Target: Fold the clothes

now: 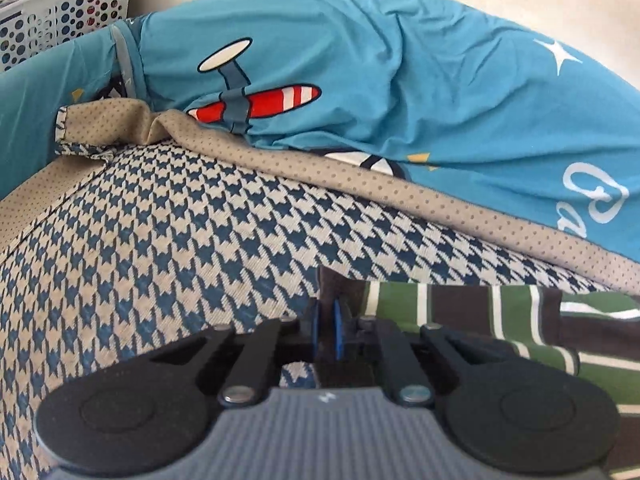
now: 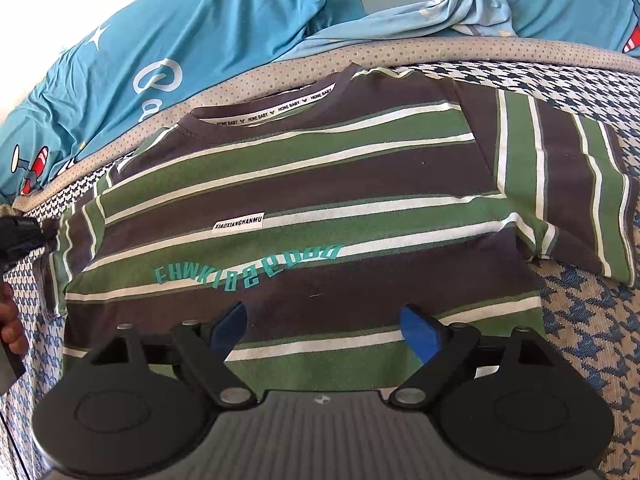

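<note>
Your left gripper point(image 1: 327, 330) is pinching the striped shirt's point(image 2: 304, 200) sleeve edge, the shirt is lying flat on the checked blanket point(image 1: 168, 240), your right gripper point(image 2: 326, 330) is hovering wide apart over its hem

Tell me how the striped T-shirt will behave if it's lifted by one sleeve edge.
The striped T-shirt is thin knit lying flat, so it will probably droop and drag rather than lift whole. The left gripper looks shut on its sleeve edge; that small pinch may let fabric slip. The houndstooth cover looks textured, likely adding some drag.
</note>
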Demonstrator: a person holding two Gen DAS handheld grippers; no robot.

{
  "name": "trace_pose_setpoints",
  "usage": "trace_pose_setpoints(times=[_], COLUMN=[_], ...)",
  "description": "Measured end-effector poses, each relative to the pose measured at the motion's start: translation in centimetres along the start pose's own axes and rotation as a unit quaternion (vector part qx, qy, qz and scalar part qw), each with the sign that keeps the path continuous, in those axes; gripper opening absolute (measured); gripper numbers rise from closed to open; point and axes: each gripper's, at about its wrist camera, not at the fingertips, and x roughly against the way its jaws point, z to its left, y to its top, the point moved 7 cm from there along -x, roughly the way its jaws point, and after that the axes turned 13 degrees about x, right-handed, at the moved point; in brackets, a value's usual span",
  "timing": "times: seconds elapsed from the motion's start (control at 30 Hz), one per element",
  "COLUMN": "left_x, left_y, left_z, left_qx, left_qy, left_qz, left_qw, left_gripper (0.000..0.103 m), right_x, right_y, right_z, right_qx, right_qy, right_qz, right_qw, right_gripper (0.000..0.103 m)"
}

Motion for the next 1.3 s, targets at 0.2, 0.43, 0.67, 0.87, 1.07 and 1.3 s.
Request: trace_pose_setpoints(times=[0.2, 0.43, 0.67, 0.87, 1.07, 1.3], left_x=[0.3, 1.3, 2.5, 2.4, 2.2, 2.1], left_y=[0.2, 1.2, 1.0, -1.1, -2.2, -2.3], left_z=[0.2, 1.6, -0.9, -5.3, -10.1, -14.6], left_qx=[0.014, 0.062, 0.060, 0.020, -0.029, -0.079], left_qy=[0.018, 0.037, -0.034, -0.137, -0.211, -0.269], left_qz=[0.000, -0.013, -0.007, 0.028, 0.055, 0.066], left_qw=[0.9997, 0.9973, 0.9976, 0.9899, 0.9756, 0.9577], left_gripper=[0.016, 0.021, 0.028, 0.031, 0.031, 0.031], right_x=[0.1, 0.2, 0.2, 0.2, 0.0, -0.5], right_y=[0.1, 0.1, 0.1, 0.0, 0.1, 0.2], right_z=[0.2, 0.2, 0.2, 0.3, 0.4, 0.7], right_qx=[-0.002, -0.002, 0.002, 0.006, 0.014, 0.021], right_qy=[-0.001, 0.000, -0.002, -0.002, -0.002, -0.005], right_qz=[0.000, 0.001, 0.002, 0.002, 0.004, 0.008], right_qw=[1.000, 1.000, 1.000, 1.000, 1.000, 1.000], right_gripper=[0.085, 0.085, 0.086, 0.086, 0.089, 0.095])
